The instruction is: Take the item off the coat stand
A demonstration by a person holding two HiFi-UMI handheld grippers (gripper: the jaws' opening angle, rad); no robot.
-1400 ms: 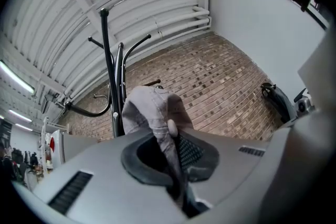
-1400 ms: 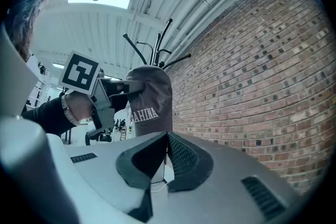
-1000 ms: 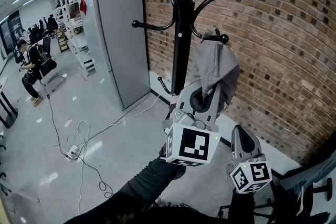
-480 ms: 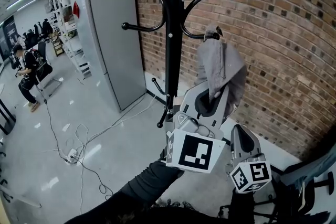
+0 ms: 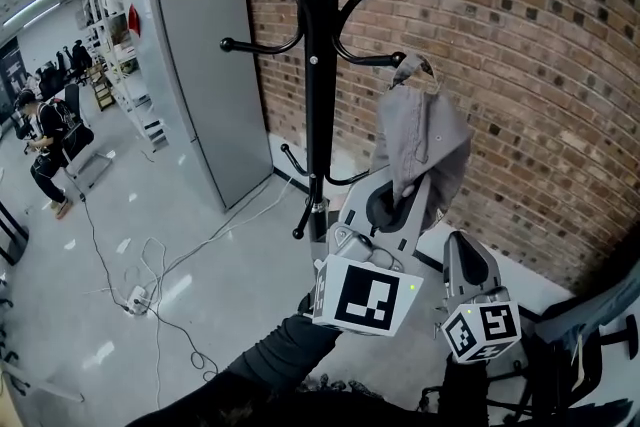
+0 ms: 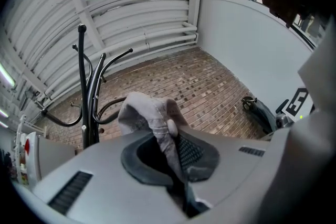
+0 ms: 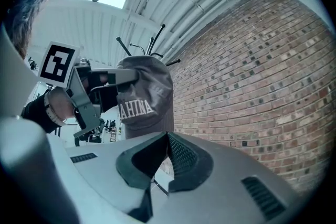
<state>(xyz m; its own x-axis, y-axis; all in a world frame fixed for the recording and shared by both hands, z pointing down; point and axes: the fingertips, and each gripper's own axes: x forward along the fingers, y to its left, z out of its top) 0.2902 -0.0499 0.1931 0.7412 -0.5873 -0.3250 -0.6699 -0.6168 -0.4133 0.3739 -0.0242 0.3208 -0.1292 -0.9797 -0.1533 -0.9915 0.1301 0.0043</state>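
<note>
The grey cap (image 5: 420, 130) hangs crown-down at the tip of 1 lower hook (image 5: 372, 59) of the black coat stand (image 5: 318, 65). Its back strap is right at the hook's end. I cannot tell whether the strap is looped over the tip or has just cleared it.

The left gripper (image 5: 398, 202) reaches up from below with its jaws clamped on a fold of the crown, close to the top button. In the left gripper view the cloth runs down between the 2 pads with no gap. The right gripper (image 5: 468, 265) sits lower and just beside the left one. Its jaws are pressed together on nothing and point up at the cap's lettered side.

The cap looks light, soft and floppy, so I judge it will sag and swing from whatever point is pinched. It needs little force and is not fragile. A pinch on thin crown cloth should hold, though the strap could catch on the hook's knob. It would come off more cleanly by lifting up and outward along the hook than by pulling down. The stiffer brim or the strap itself would be a firmer place to take hold.

A brick wall (image 5: 530, 65) stands behind the stand, a grey cabinet (image 5: 215, 85) is to its left, and cables (image 5: 150, 265) lie on the floor.
</note>
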